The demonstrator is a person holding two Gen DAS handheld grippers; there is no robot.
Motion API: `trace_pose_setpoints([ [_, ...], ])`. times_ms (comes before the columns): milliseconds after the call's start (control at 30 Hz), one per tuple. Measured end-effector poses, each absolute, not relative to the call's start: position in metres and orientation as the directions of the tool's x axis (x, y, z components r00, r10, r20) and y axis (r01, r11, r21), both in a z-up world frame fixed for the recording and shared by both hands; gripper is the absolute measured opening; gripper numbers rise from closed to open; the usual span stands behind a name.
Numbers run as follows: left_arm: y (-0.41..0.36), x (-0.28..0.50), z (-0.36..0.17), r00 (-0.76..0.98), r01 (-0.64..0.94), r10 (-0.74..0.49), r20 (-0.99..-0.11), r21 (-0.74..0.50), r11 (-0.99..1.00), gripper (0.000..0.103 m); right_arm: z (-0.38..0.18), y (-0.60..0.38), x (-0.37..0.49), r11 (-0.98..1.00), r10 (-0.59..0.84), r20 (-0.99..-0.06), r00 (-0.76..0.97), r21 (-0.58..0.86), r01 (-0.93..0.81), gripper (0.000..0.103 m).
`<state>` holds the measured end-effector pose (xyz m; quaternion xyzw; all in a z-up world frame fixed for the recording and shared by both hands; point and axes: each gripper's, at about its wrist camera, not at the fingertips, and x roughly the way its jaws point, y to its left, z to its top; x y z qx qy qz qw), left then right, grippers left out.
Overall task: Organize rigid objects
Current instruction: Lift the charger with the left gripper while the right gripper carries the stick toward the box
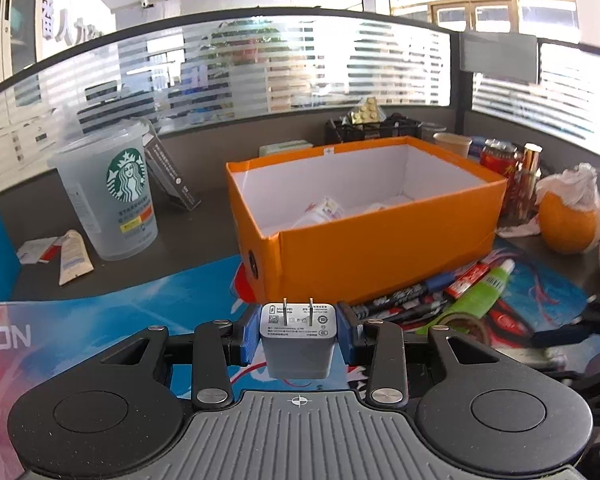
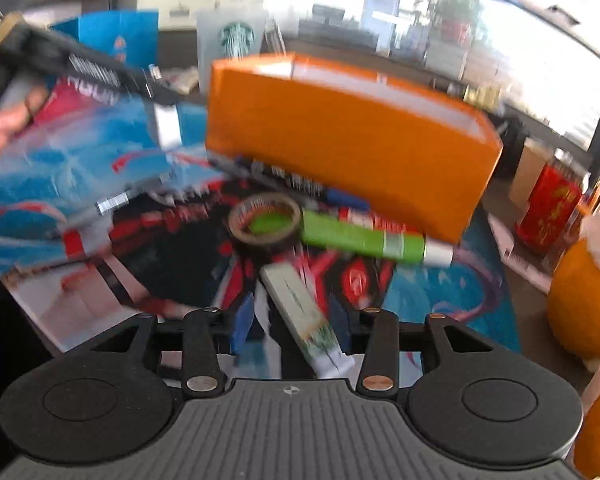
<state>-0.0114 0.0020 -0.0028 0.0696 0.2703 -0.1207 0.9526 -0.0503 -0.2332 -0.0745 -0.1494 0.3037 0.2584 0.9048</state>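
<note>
The left gripper point(image 1: 298, 340) is clamped on a grey wall charger point(image 1: 298, 340), pads pressed on its two sides and prongs pointing up. The orange box point(image 1: 364, 216) lies straight ahead of it and slightly right, open top facing up — so the carry is forward and over the near rim, and this is the hand placed to make the drop.

The right gripper point(image 2: 296, 328) stands partly open. A flat white-and-green tube point(image 2: 300, 308) lies between its fingers, long axis slanting away to the left — blur hides whether the pads touch it. Beyond it lie a tape roll point(image 2: 265, 218) and a green glue tube point(image 2: 364, 238), against the box's base.
</note>
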Motion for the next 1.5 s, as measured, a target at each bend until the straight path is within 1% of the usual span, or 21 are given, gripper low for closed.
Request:
trace_pose_setpoints([
  [33,0.002,-0.012,0.0,0.824,0.271,-0.199,-0.531,0.061,0.961,0.037,-0.076,-0.236,-0.048,0.822,0.39,-0.624,0.677,-0.096,-0.562,0.025],
  [67,0.003,-0.012,0.002,0.823,0.273,-0.205,-0.53,0.053,0.961,0.036,-0.076,-0.238,-0.046,0.821,0.402,-0.627,0.667,-0.075,-0.566,0.021],
  [200,0.004,-0.013,0.009,0.824,0.273,-0.212,-0.525,0.041,0.961,0.036,-0.075,-0.229,-0.048,0.812,0.379,-0.632,0.676,-0.123,-0.57,0.021],
  [400,0.001,-0.014,0.025,0.831,0.292,-0.229,-0.507,0.046,0.955,0.036,-0.058,-0.234,-0.047,0.814,0.389,-0.619,0.682,-0.115,-0.569,0.021],
  [567,-0.006,-0.013,0.044,0.85,0.305,-0.234,-0.473,0.079,0.949,0.037,-0.03,-0.239,-0.045,0.816,0.394,-0.582,0.711,-0.135,-0.563,0.021],
  [867,-0.015,0.006,0.072,0.872,0.32,-0.255,-0.417,0.092,0.943,0.037,0.012,-0.242,-0.024,0.824,0.383,-0.485,0.786,-0.206,-0.528,0.021],
  [1100,-0.022,0.036,0.086,0.877,0.337,-0.274,-0.395,0.097,0.937,0.037,0.04,-0.239,0.018,0.83,0.38,-0.428,0.82,-0.234,-0.506,0.021],
  [1333,-0.032,0.063,0.092,0.873,0.356,-0.283,-0.398,0.121,0.927,0.037,0.052,-0.225,0.067,0.813,0.39,-0.436,0.811,-0.251,-0.526,0.021],
  [1500,-0.038,0.09,0.088,0.858,0.368,-0.288,-0.425,0.118,0.922,0.036,0.054,-0.216,0.095,0.801,0.41,-0.45,0.793,-0.239,-0.549,0.021],
])
